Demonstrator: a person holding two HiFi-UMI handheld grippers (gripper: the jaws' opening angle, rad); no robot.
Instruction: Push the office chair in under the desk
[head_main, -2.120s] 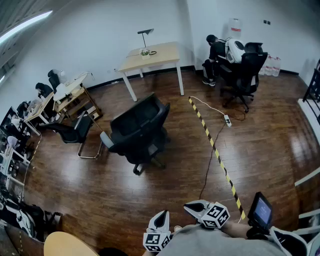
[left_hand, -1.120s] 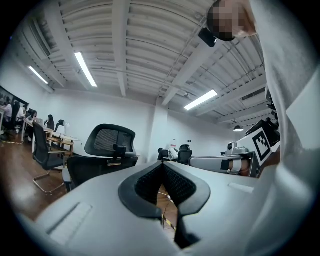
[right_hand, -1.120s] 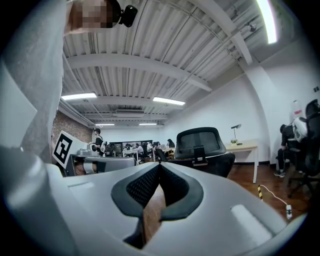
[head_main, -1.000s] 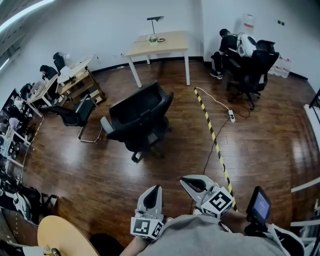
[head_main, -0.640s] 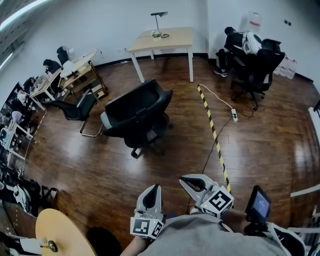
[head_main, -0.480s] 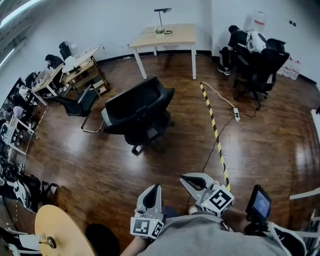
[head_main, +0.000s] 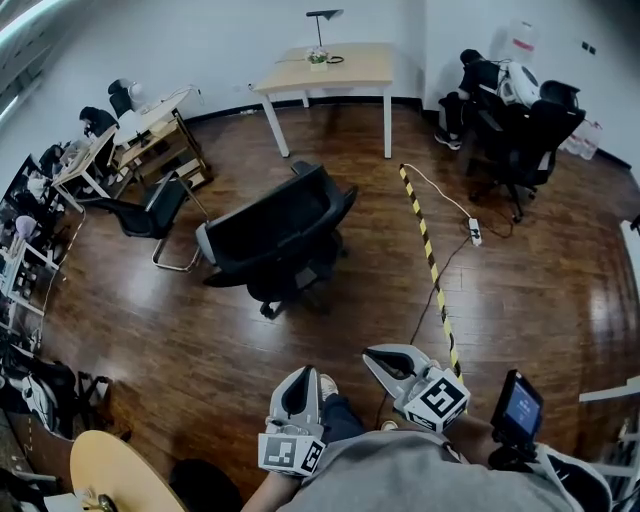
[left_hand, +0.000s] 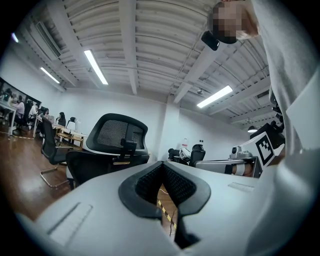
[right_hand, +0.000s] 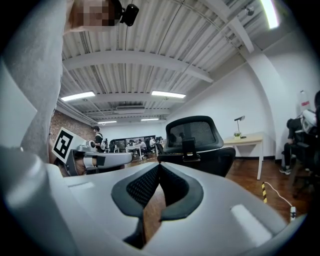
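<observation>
A black office chair (head_main: 275, 235) stands in the middle of the wooden floor, its back towards me; it also shows ahead as the chair (left_hand: 114, 142) in the left gripper view and the chair (right_hand: 197, 142) in the right gripper view. The light wooden desk (head_main: 330, 68) with a lamp stands against the far wall, well beyond the chair. My left gripper (head_main: 298, 384) and right gripper (head_main: 385, 357) are held low in front of my body, both shut and empty, some way short of the chair. Their jaws meet tip to tip in both gripper views.
A yellow-black striped cable cover (head_main: 427, 255) and a power strip (head_main: 473, 236) lie on the floor to the right. Another black chair (head_main: 530, 130) with a seated person (head_main: 470, 80) is at far right. Chairs and desks (head_main: 130, 140) crowd the left; a round table (head_main: 115, 470) sits at lower left.
The view has advanced: the chair and desk sit closer and lower in the head view. Both grippers have moved forward together, still shut.
</observation>
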